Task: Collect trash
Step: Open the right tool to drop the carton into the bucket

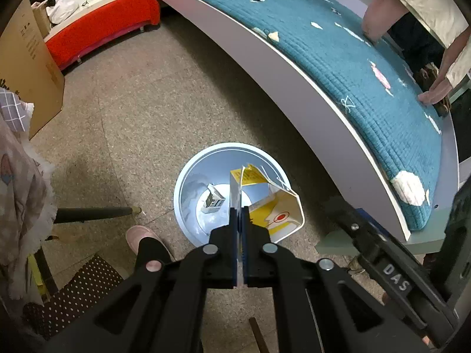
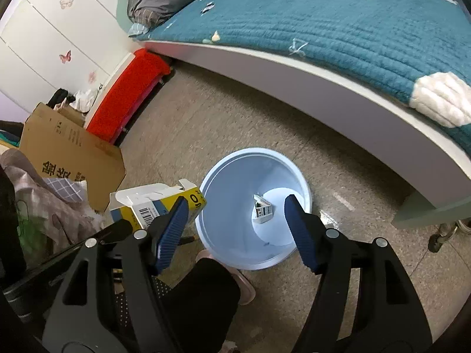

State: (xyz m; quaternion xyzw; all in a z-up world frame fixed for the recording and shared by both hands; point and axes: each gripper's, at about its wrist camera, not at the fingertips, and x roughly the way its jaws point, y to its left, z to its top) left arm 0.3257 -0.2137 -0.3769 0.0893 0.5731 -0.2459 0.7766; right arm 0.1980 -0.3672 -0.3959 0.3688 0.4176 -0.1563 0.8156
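Observation:
My left gripper (image 1: 239,206) is shut on the wall of an opened yellow and white carton (image 1: 273,209), which hangs over the near rim of a pale blue bin (image 1: 182,182) on the floor. A small crushed white box (image 1: 213,203) lies at the bottom of the bin. In the right wrist view, my right gripper (image 2: 236,203) stands open above the bin (image 2: 223,194) with nothing between its blue pads; the small box (image 2: 263,213) shows far below the gap. The held carton (image 2: 153,203) is just left of the bin's rim there.
A bed with a teal quilt (image 1: 338,58) runs along the right, with a crumpled white tissue (image 1: 409,186) near its edge and a person's hand (image 1: 435,94) resting on it. A cardboard box (image 2: 73,153), a red bench (image 1: 100,29) and a pink slipper (image 1: 141,235) surround the bin.

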